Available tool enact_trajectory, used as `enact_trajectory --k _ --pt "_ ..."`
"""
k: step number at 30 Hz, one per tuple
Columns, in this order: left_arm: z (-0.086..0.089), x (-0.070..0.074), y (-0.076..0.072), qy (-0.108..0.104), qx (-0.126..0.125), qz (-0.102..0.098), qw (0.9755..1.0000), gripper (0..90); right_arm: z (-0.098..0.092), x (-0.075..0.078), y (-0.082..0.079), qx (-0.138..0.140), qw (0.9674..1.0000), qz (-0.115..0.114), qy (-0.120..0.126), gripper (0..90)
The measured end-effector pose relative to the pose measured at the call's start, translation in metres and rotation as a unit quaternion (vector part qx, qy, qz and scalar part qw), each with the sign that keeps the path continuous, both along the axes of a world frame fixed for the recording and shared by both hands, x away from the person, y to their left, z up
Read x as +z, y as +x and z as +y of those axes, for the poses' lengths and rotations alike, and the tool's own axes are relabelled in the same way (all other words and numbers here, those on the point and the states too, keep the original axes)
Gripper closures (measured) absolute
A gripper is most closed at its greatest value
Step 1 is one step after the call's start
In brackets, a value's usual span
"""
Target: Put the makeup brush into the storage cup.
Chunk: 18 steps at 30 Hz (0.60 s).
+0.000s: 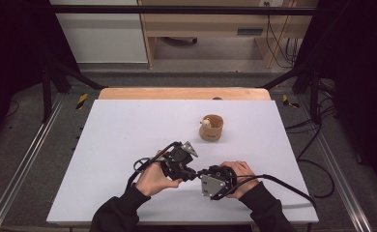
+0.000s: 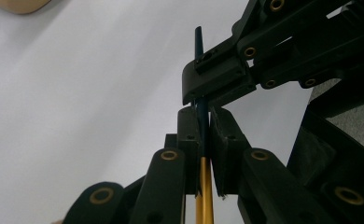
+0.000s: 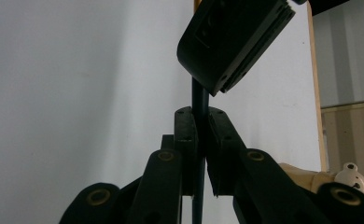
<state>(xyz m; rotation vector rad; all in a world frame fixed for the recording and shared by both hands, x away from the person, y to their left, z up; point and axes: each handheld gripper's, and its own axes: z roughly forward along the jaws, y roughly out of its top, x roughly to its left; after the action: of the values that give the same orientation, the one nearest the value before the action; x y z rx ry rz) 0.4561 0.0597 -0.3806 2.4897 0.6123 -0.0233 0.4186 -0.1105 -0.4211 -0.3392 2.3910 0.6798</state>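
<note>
A thin pen is held between both grippers near the table's front edge. In the left gripper view its yellow barrel (image 2: 204,196) runs up into a dark blue part (image 2: 203,130), and my left gripper (image 2: 202,112) is shut on that dark part. The right gripper's jaws (image 2: 217,77) clamp the pen just beyond, with the dark tip (image 2: 198,39) sticking out past them. In the right gripper view my right gripper (image 3: 199,112) is shut on the dark blue shaft (image 3: 199,95). In the high view the left gripper (image 1: 194,174) and right gripper (image 1: 202,172) meet tip to tip.
A small wooden cup (image 1: 211,127) with a white object inside stands right of centre, beyond the hands; its side also shows low in the right gripper view as the cup (image 3: 306,175). The white table top (image 1: 123,130) ends at a wooden strip (image 1: 177,93) at the back.
</note>
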Motion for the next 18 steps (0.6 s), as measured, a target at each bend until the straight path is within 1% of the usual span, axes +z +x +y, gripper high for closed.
enact_trajectory --k 2,3,4,5,6,7,8,10,11,13,14,15,16,17,18 --pt "0.001 0.001 0.000 0.000 -0.003 -0.003 1.0000 82.3 0.000 0.000 0.001 0.005 1.0000 -0.004 0.000 83.7" --pt "0.001 0.001 0.000 -0.002 -0.004 -0.007 1.0000 81.9 0.000 0.001 0.000 0.001 1.0000 -0.003 0.001 83.7" --pt "0.002 0.002 -0.002 -0.013 0.003 -0.015 0.9998 81.4 -0.001 0.001 0.000 -0.002 1.0000 -0.002 0.001 83.7" --pt "0.002 0.002 -0.002 -0.013 0.003 -0.015 0.9998 79.4 -0.001 0.001 0.000 -0.002 1.0000 -0.002 0.001 83.7" --pt "0.005 0.005 -0.002 -0.016 0.002 -0.024 0.9996 77.4 -0.001 0.000 0.001 -0.003 1.0000 0.000 -0.002 83.7" --pt "0.005 0.005 -0.002 -0.016 0.002 -0.024 0.9996 75.6 -0.001 0.000 0.001 -0.003 1.0000 0.000 -0.002 83.7" --pt "0.007 0.006 -0.001 -0.014 0.001 -0.029 0.9995 73.1 -0.001 -0.001 0.001 -0.008 0.9999 0.005 -0.004 83.7" --pt "0.012 0.009 -0.001 -0.021 0.002 -0.038 0.9991 68.2 -0.001 -0.001 0.001 -0.012 0.9998 0.014 0.001 83.7" --pt "0.015 0.010 -0.001 -0.019 0.003 -0.046 0.9988 68.2 -0.001 -0.001 0.001 -0.012 0.9998 0.014 0.001 83.7" --pt "0.022 0.013 -0.001 -0.033 0.008 -0.063 0.9974 61.2 -0.001 -0.002 0.002 -0.014 0.9997 0.017 0.004 83.7" --pt "0.030 0.016 -0.001 -0.046 0.018 -0.076 0.9958 55.1 -0.001 -0.002 0.003 -0.011 0.9998 0.017 0.003 83.7" --pt "0.034 0.018 0.000 -0.049 0.024 -0.084 0.9950 52.1 0.000 -0.003 0.003 -0.016 0.9996 0.023 0.006 83.7" --pt "0.037 0.018 0.001 -0.057 0.030 -0.091 0.9937 48.4 0.000 -0.003 0.003 -0.013 0.9996 0.024 0.005 83.6" --pt "0.037 0.018 0.001 -0.057 0.030 -0.091 0.9937 45.9 0.000 -0.003 0.003 -0.013 0.9996 0.024 0.005 83.6" --pt "0.041 0.019 0.001 -0.065 0.038 -0.096 0.9925 44.0 0.000 -0.003 0.004 -0.015 0.9995 0.027 0.002 83.6"
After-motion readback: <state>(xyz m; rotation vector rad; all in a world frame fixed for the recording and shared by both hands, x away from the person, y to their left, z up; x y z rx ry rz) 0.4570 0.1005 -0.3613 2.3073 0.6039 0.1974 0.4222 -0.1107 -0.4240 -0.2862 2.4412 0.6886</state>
